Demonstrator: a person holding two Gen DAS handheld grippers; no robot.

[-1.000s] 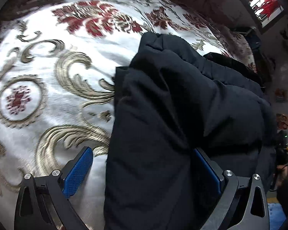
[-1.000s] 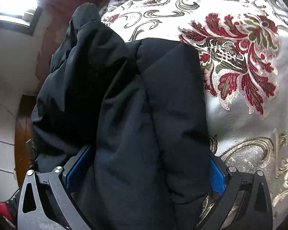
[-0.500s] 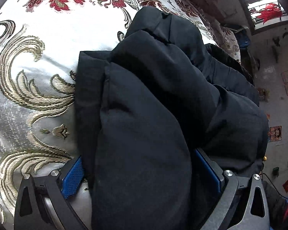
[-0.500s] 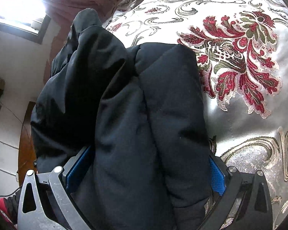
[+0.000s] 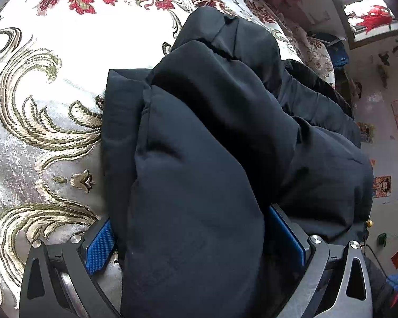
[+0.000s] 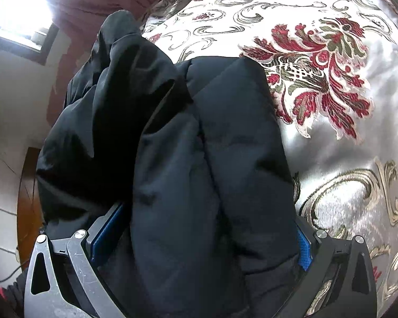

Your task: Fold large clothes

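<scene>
On the left side, I'm looking along my left gripper (image 5: 199, 241) and its jaws are clamping a thick padded fold of the black jacket (image 5: 199, 185), the blue pads (image 5: 99, 243) pressing in on either flank of the bunched fabric. Beyond the jaws, the jacket is lying heaped on the bedspread (image 5: 39, 132), a shiny white cloth with gold scrolls and red flowers, and the far end of the garment is bulging up in rounded quilted folds. Off at the right edge of that view I'm seeing a wall with small pictures (image 5: 382, 185) and a window (image 5: 368, 13) up top.

Moving across to my right gripper (image 6: 201, 235), its jaws are likewise gripping a wad of the same black jacket (image 6: 212, 159), which is filling the gap between the blue pads (image 6: 303, 251). To the right of it, the bedspread (image 6: 345, 145) is lying bare, a big red floral motif just beside the jacket's edge.
</scene>
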